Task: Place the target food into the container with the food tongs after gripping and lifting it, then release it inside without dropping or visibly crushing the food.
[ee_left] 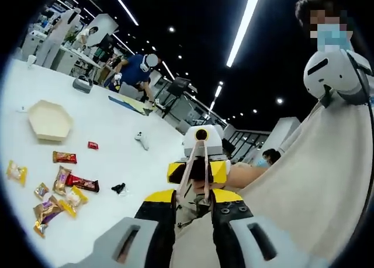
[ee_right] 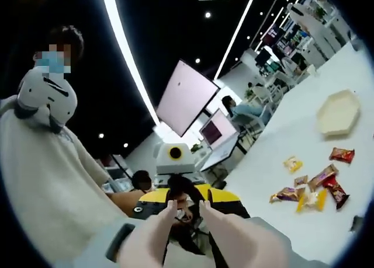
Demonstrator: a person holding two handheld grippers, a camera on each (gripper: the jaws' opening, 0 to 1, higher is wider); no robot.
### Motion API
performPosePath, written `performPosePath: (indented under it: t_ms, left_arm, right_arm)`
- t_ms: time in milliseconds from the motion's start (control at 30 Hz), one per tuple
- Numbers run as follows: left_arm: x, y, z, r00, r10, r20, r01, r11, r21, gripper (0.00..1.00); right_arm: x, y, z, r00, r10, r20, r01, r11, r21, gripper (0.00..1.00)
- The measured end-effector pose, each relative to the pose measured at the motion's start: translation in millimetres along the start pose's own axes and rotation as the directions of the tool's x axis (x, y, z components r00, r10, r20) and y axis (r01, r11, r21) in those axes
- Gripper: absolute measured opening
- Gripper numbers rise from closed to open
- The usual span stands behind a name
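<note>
On the white table sits the hexagonal container, with snack packets scattered beside it (well apart from both grippers). We see our left gripper facing our right gripper; between them wooden food tongs hold nothing, though their grip we cannot tell.

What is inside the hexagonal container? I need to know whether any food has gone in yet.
The hexagonal container looks empty: its pale floor shows bare. The wrapped snacks lie outside it on the white table.
</note>
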State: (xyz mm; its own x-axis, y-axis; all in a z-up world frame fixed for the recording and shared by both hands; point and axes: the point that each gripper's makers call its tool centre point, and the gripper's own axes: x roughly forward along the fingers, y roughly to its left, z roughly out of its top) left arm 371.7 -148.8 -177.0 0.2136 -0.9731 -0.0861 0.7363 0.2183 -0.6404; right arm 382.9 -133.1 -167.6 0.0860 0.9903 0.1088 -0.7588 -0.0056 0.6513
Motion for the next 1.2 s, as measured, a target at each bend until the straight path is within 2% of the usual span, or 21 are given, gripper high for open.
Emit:
performPosePath:
  t_ms: [167, 267, 333, 433, 567, 600, 633, 700, 733, 800, 867, 933, 967, 1000, 1033, 1100, 1133, 1167, 1200]
  left_arm:
    - [3, 2.4, 7.4, 0.997, 0.023, 0.068, -0.025, 1.0, 0.015, 0.23]
    - [3, 6.4, 6.3, 0.995, 0.053, 0.08, -0.056, 0.997, 0.044, 0.24]
    - [3, 9.6, 2.6, 0.994, 0.077, 0.072, -0.082, 0.995, 0.065, 0.24]
    - [1, 16.8, -8.4, 0.993, 0.117, 0.021, -0.119, 0.99, 0.074, 0.22]
    - [-3, 21.3, -11.3, 0.99, 0.141, 0.023, -0.142, 0.987, 0.08, 0.26]
    - [-4, 22.4, -10.1, 0.988, 0.151, 0.033, -0.153, 0.985, 0.081, 0.32]
    - [-4, 24.8, -6.4, 0.983, 0.175, 0.05, -0.179, 0.981, 0.074, 0.43]
    - [0, 21.3, 0.0, 0.981, 0.173, 0.086, -0.179, 0.982, 0.065, 0.75]
    - [2, 18.2, 1.6, 0.982, 0.162, 0.093, -0.169, 0.983, 0.074, 0.82]
    - [4, 22.0, 3.0, 0.977, 0.188, 0.096, -0.199, 0.973, 0.119, 0.81]
    - [4, 23.1, 2.7, 0.977, 0.192, 0.095, -0.203, 0.97, 0.13, 0.82]
    - [6, 30.0, 2.9, 0.969, 0.225, 0.098, -0.239, 0.957, 0.164, 0.94]
    - [7, 34.2, 8.1, 0.96, 0.247, 0.131, -0.269, 0.945, 0.186, 1.0]
    - [7, 32.9, 7.5, 0.96, 0.251, 0.128, -0.272, 0.943, 0.191, 0.97]
    - [6, 33.4, 7.8, 0.962, 0.243, 0.125, -0.267, 0.934, 0.236, 0.98]
    - [6, 34.3, 8.0, 0.96, 0.256, 0.114, -0.278, 0.921, 0.271, 0.99]
    - [5, 33.0, 6.6, 0.963, 0.249, 0.107, -0.268, 0.933, 0.242, 0.99]
    - [7, 30.0, 1.2, 0.972, 0.225, 0.074, -0.235, 0.954, 0.184, 0.99]
    - [8, 31.4, 3.4, 0.973, 0.212, 0.09, -0.226, 0.954, 0.197, 0.99]
  right_arm:
    - [-3, -4, 8.3, 0.999, -0.018, 0.037, 0.018, 1.0, 0.0, 0.24]
    - [-5, -8, 9.2, 0.998, -0.043, 0.035, 0.045, 0.998, -0.049, 0.25]
    - [-6, -11, 8.8, 0.998, -0.059, 0.029, 0.061, 0.996, -0.064, 0.25]
    - [-12, -17, 10.5, 0.996, -0.08, 0.031, 0.082, 0.994, -0.074, 0.26]
    - [-18, -24, 17.0, 0.993, -0.103, 0.057, 0.106, 0.992, -0.07, 0.26]
    - [-19, -25, 18.7, 0.992, -0.107, 0.063, 0.111, 0.991, -0.069, 0.27]
    - [-20, -26, 21.1, 0.991, -0.11, 0.071, 0.114, 0.991, -0.065, 0.27]
    - [-21, -27, 23.8, 0.99, -0.115, 0.081, 0.12, 0.991, -0.059, 0.27]
    - [-21, -28, 24.7, 0.99, -0.117, 0.083, 0.122, 0.991, -0.058, 0.28]
    - [-22, -30, 27.6, 0.988, -0.124, 0.094, 0.13, 0.99, -0.06, 0.28]
    - [-22, -31, 29.6, 0.987, -0.127, 0.098, 0.134, 0.989, -0.062, 0.28]
    - [-23, -31, 31.7, 0.986, -0.131, 0.102, 0.138, 0.988, -0.071, 0.28]
    - [-23, -31, 32.7, 0.986, -0.134, 0.104, 0.142, 0.987, -0.076, 0.28]
    - [-23, -31, 33.0, 0.985, -0.135, 0.105, 0.143, 0.987, -0.077, 0.28]
    - [-23, -32, 33.5, 0.985, -0.137, 0.106, 0.145, 0.986, -0.079, 0.28]
    - [-24, -32, 34.7, 0.984, -0.141, 0.113, 0.151, 0.985, -0.081, 0.28]
    - [-26, -32, 37.1, 0.982, -0.138, 0.131, 0.149, 0.986, -0.078, 0.28]
    - [-27, -30, 40.8, 0.98, -0.128, 0.154, 0.139, 0.988, -0.063, 0.28]
    - [-29, -30, 41.7, 0.979, -0.126, 0.16, 0.137, 0.989, -0.055, 0.28]
